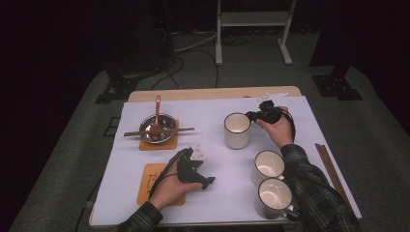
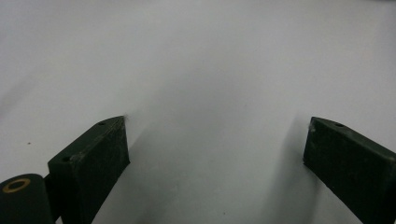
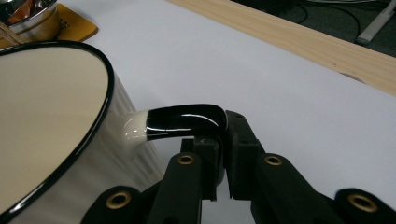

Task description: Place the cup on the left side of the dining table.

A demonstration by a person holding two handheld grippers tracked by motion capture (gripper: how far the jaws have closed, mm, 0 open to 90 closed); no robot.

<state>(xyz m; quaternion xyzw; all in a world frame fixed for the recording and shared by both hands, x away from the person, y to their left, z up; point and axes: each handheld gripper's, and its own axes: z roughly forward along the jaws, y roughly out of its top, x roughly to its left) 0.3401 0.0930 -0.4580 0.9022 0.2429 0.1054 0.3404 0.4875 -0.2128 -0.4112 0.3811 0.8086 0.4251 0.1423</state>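
**Right tongs clamped on a mug handle, left tongs idle**

Looking along the right tongs, I see the jaws pinched on the black handle of a cream mug with a dark rim; from overhead that grip is hidden behind the hand. The left tongs' own view gives bare white cover between jaws standing wide apart, nothing in them.

From above, the table wears a white sheet over a wooden top, on grey carpet with cables and a white frame behind. The held mug stands mid-table, right tongs at its right side. The left tongs rest nearer the person, well apart from it, beside an orange mat.
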